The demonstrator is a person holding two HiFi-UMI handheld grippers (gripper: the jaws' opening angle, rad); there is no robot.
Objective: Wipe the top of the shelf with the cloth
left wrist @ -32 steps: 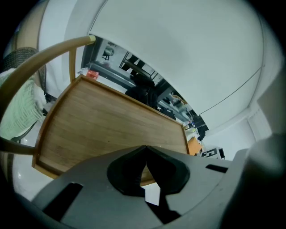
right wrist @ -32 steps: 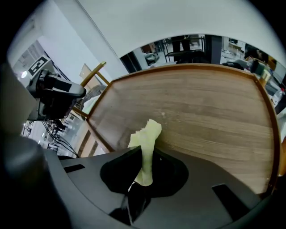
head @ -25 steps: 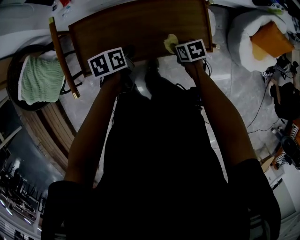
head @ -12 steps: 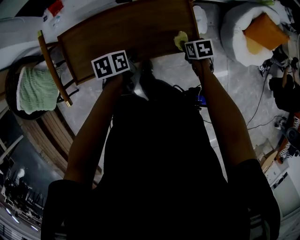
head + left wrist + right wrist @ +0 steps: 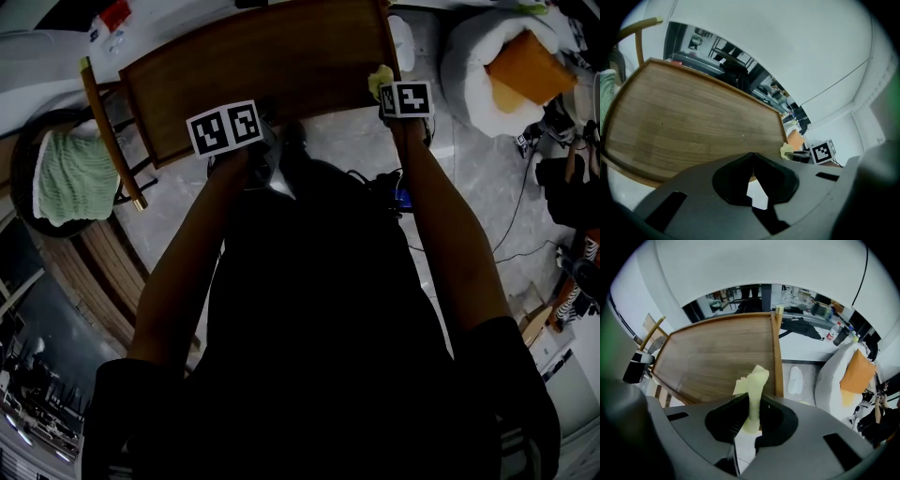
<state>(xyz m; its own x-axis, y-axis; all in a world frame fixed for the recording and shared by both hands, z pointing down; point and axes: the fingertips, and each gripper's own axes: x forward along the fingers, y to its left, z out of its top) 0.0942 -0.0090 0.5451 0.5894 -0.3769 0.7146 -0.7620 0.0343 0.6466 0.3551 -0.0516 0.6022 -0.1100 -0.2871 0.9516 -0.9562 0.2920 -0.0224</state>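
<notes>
Clamping the pale yellow cloth (image 5: pixel 754 380) between its jaws, the right gripper (image 5: pixel 752 401) is holding it over the near right corner of the wooden shelf top (image 5: pixel 712 357), beside the raised side rail (image 5: pixel 777 352). The left gripper (image 5: pixel 752 157) is hovering at the shelf's near edge, jaws pressed together on nothing.

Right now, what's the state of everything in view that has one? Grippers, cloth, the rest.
Shelf: wooden top, level.
Cloth: bunched, standing up from the jaws by the Shelf's right rail.
Left gripper: shut, empty, at the Shelf's near edge.
Right gripper: shut on the Cloth.
Green towel: lying spread, left of the Shelf.
</notes>
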